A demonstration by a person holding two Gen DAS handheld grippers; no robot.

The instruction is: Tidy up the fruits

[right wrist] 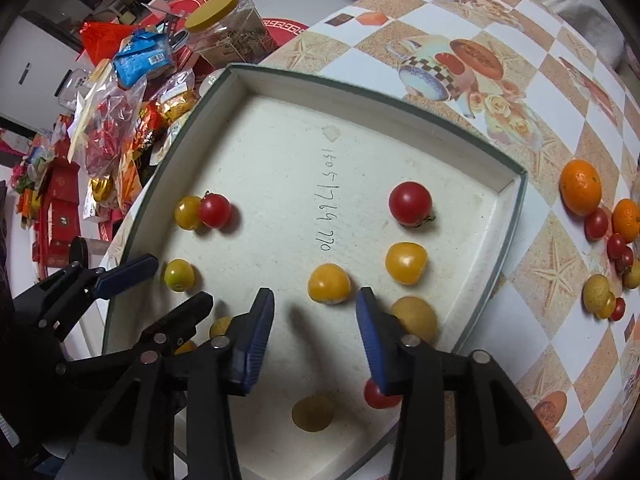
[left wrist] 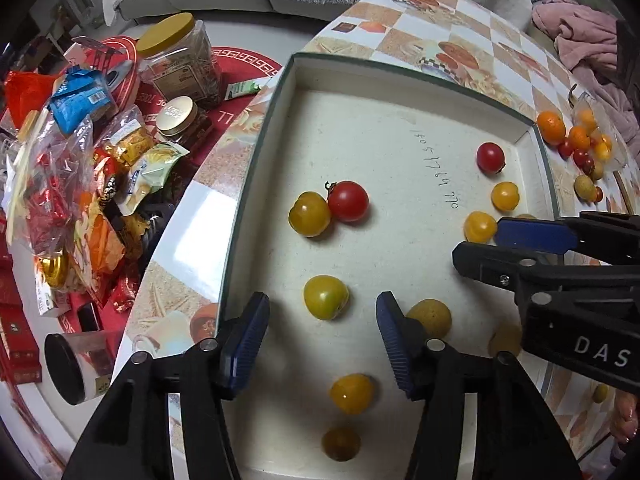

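while both tongs gape, tomatoes (left wrist: 324, 297) lie loose in tray (left wrist: 256, 160).

The left wrist camera looks steeply down from close above the shallow white cardboard tray with a dark green rim (left wrist: 256, 128), over its left half; the right gripper (left wrist: 476, 242) enters at its right edge. The right wrist camera looks steeply down, equally close, over the same tray (right wrist: 376, 92); the left gripper (right wrist: 176, 280) enters at its lower left. Both views share the tray floor, the handwritten black digits (left wrist: 434, 172) (right wrist: 328, 200) and the checked patterned tablecloth (left wrist: 400, 36) (right wrist: 532, 268).
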